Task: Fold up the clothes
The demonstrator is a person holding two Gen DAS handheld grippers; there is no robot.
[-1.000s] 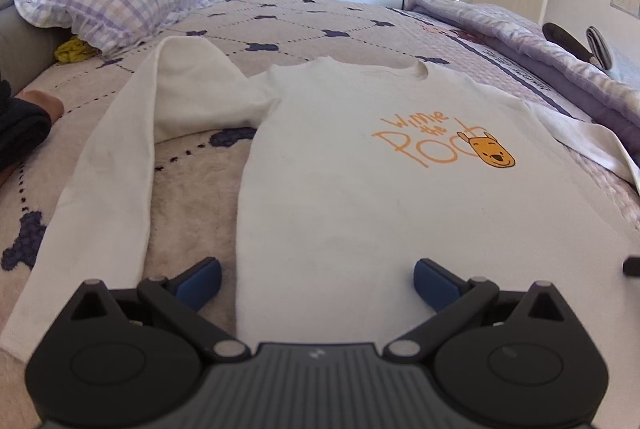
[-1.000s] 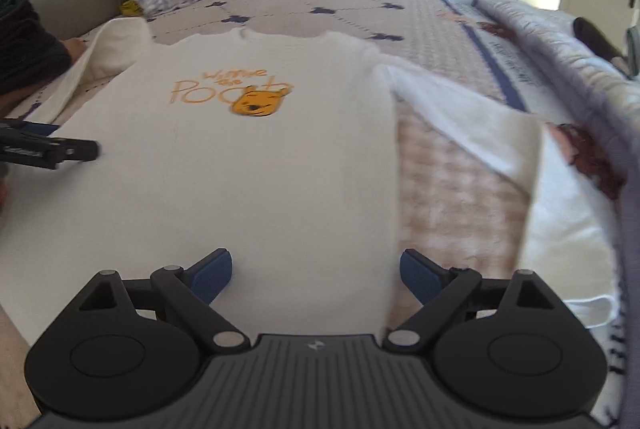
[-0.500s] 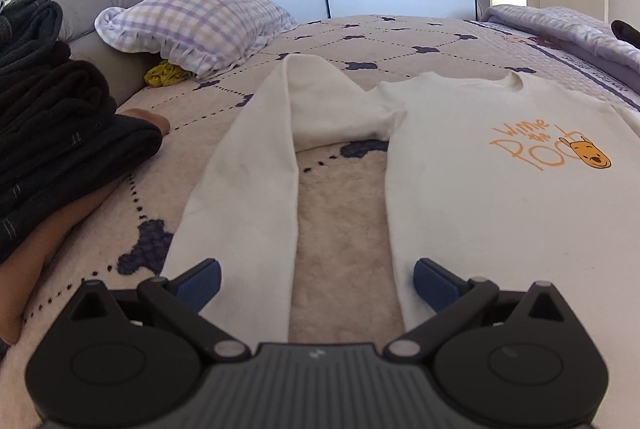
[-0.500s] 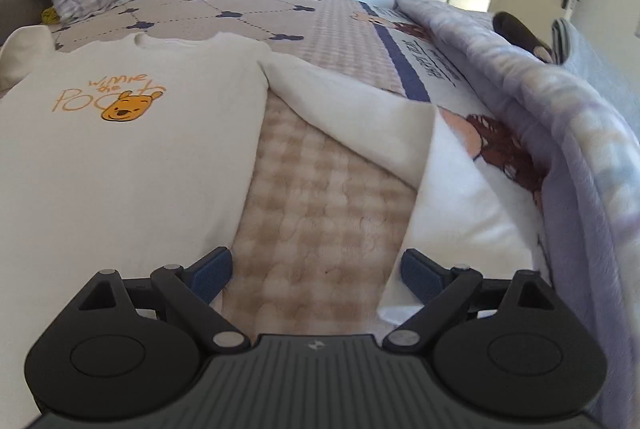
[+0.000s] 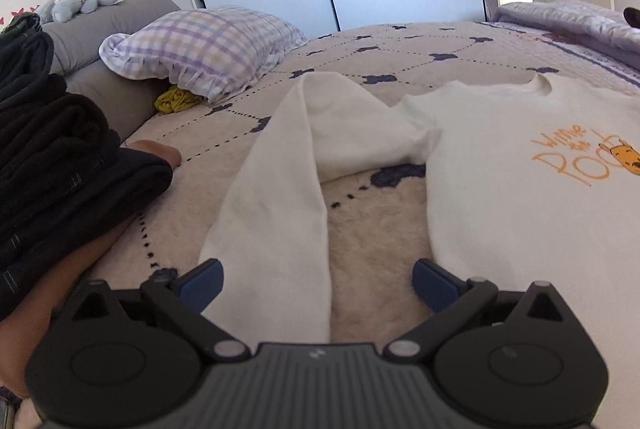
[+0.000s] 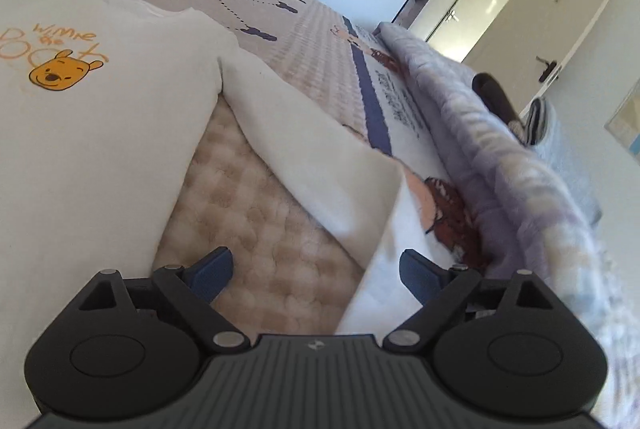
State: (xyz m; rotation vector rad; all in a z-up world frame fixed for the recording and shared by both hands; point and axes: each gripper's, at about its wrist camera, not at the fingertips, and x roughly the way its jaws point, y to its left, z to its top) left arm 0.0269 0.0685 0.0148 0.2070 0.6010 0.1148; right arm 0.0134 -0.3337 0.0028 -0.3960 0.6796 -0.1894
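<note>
A white long-sleeved sweatshirt [image 5: 520,197] with an orange bear print lies face up on the bed. Its left sleeve [image 5: 276,221] runs down toward my left gripper [image 5: 318,283]. The sleeve's lower end lies between the blue pads, which do not press on it as the jaws are closing. In the right wrist view the shirt body [image 6: 88,133] fills the left side. The other sleeve [image 6: 320,165] stretches to my right gripper [image 6: 314,271]; its cuff end sits by the right pad, and these jaws are closing too, still apart.
A checked pillow [image 5: 204,49] and a yellow cloth [image 5: 176,101] lie by the grey headboard [image 5: 112,21]. Dark folded clothes [image 5: 52,157] and a person's limb [image 5: 68,269] are at the left. A lilac blanket [image 6: 500,149] is heaped along the bed's right side.
Both views swung outward from the shirt's hem: the left one to the left sleeve, the right one to the right sleeve. Both pairs of pads now stand a little closer together.
</note>
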